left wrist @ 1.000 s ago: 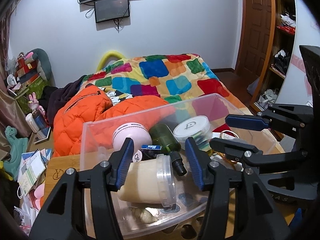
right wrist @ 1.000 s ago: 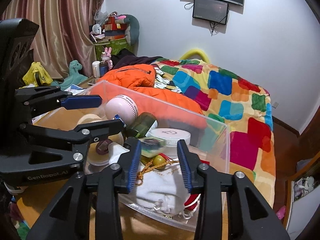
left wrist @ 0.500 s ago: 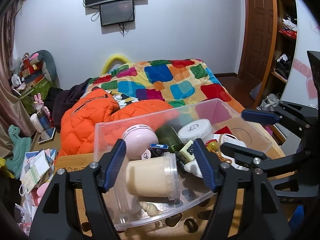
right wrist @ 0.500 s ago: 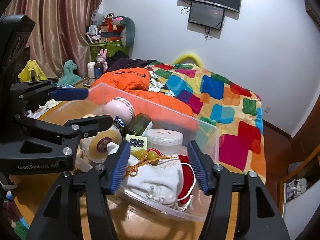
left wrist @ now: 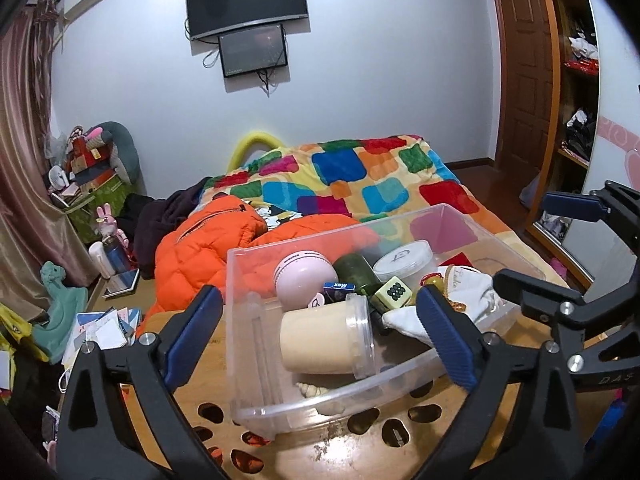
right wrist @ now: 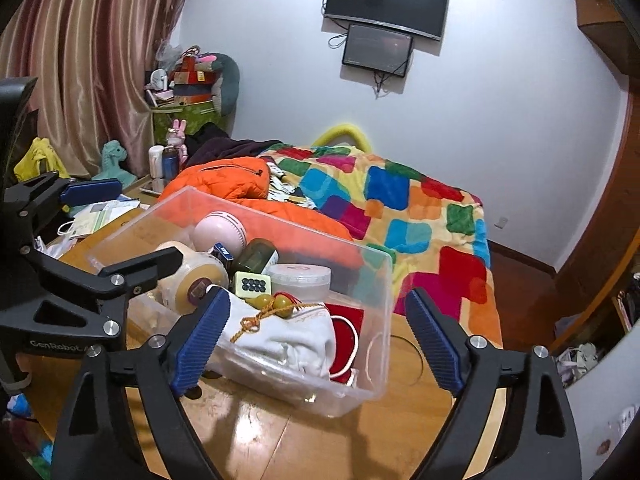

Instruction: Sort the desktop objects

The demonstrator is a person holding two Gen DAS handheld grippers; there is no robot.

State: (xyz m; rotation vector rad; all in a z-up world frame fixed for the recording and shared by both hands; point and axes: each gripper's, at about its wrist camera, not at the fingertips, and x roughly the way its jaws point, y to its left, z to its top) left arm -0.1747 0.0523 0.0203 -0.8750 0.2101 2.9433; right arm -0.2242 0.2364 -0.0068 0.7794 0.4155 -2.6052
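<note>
Nearest, the left gripper (left wrist: 320, 336) and right gripper (right wrist: 318, 336) have just been opening and stand spread with nothing pinched, before the clear bin (left wrist: 280, 408) of sorted objects on the wooden table (right wrist: 260, 432), whose far edge meets the bed (right wrist: 420, 216).

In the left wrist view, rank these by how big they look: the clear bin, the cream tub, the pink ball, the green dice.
1. clear bin
2. cream tub
3. pink ball, though it lies farther from the camera, so this is unsure
4. green dice
</note>
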